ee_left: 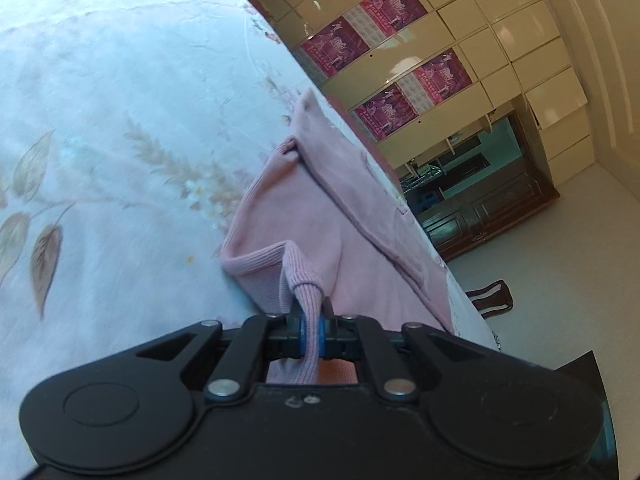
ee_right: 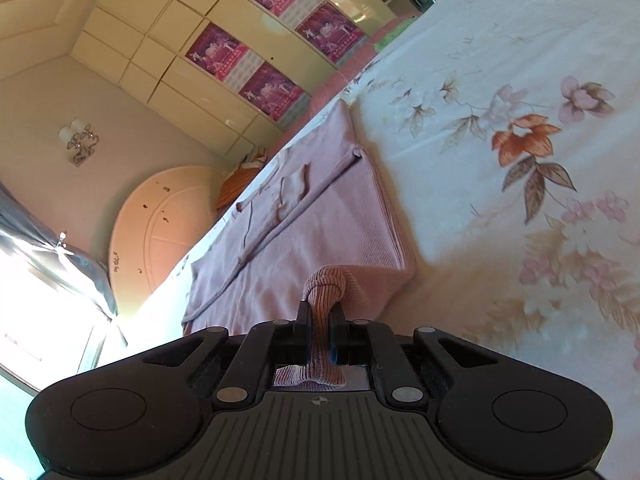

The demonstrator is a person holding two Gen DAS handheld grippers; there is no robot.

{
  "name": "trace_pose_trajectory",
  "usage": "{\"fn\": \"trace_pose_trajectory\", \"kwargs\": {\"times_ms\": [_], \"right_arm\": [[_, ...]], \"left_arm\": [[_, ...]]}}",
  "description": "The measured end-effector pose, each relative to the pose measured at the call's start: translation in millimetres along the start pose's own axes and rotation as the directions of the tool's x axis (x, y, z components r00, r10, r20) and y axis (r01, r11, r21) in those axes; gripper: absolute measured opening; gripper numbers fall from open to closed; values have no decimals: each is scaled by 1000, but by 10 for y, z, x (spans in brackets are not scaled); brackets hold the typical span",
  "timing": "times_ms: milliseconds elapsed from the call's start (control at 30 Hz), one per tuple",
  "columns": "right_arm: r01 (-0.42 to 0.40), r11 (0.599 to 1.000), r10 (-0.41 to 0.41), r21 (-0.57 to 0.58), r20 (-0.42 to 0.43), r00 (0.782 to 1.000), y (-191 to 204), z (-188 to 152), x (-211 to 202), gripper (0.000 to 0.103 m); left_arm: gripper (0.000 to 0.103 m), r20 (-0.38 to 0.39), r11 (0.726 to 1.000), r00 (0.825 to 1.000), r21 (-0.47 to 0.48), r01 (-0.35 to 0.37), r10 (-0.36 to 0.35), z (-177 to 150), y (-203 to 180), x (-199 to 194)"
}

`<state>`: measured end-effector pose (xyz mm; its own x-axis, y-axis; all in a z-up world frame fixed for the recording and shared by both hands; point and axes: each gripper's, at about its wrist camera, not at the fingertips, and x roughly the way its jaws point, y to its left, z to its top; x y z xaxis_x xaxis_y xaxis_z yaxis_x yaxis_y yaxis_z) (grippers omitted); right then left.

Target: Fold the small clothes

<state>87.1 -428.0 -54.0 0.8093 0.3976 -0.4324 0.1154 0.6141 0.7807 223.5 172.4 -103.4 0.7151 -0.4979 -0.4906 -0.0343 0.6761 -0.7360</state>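
A small pink knitted garment (ee_left: pixel 320 216) lies on a floral bedsheet (ee_left: pixel 100 120) near the bed's edge. My left gripper (ee_left: pixel 311 316) is shut on a bunched ribbed edge of it, with the fabric running back between the fingers. In the right wrist view the same pink garment (ee_right: pixel 304 216) lies flat with a fold along its right side on the floral sheet (ee_right: pixel 520 120). My right gripper (ee_right: pixel 320 316) is shut on another bunched ribbed corner of it.
The bed's edge runs just past the garment in both views. Beyond it stand cream cabinets with purple posters (ee_left: pixel 392 48), a dark wooden unit (ee_left: pixel 480 208), a chair back (ee_left: pixel 492 296) and a round headboard (ee_right: pixel 160 224). A bright window (ee_right: pixel 40 304) is at the left.
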Motion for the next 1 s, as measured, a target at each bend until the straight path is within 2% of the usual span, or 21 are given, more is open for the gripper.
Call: {"fn": "trace_pose_trajectory", "kwargs": {"times_ms": [133,267,533,767,800,833,867,900,933,967,1000], "right_arm": [[-29,999,31,-20,55,998,196,468,243,7],[-61,998,61,-10,69,996,313,916,613,7],[-54,998,53,17,44,998,244,1693,1566,7],[-27,996,29,83,-28,999,-153,2066,2458,7],[-26,996,29,85,-31,999,-216,2072,2558,7],[-31,996,33,86,-23,999,-258,2097,2634,7],[-27,996,29,89,-24,999,-295,2115,2692,12],[-2,996,2,88,-7,1000,-320,2136,2705,21],[17,997,-19,72,36,999,-321,2150,2674,56],[8,999,-12,46,88,996,-317,2174,2612,71],[-13,999,9,35,96,995,-329,2202,2593,71]], "left_arm": [[5,77,999,996,-8,37,-36,407,-249,226],[5,109,999,993,-2,44,-44,797,-444,602],[5,108,999,994,53,0,-5,1542,-666,1546],[5,41,989,994,106,-103,99,1934,-589,2410],[6,33,989,995,110,-102,99,1958,-575,2489],[14,45,990,995,106,-96,92,1978,-548,2532],[36,62,991,995,105,-88,82,2002,-536,2544],[52,81,991,994,106,-86,78,2017,-535,2536],[71,138,988,987,118,-104,87,2023,-546,2462],[70,172,984,981,139,-112,88,2032,-560,2409],[70,172,982,981,154,-112,85,2052,-551,2398]]}}
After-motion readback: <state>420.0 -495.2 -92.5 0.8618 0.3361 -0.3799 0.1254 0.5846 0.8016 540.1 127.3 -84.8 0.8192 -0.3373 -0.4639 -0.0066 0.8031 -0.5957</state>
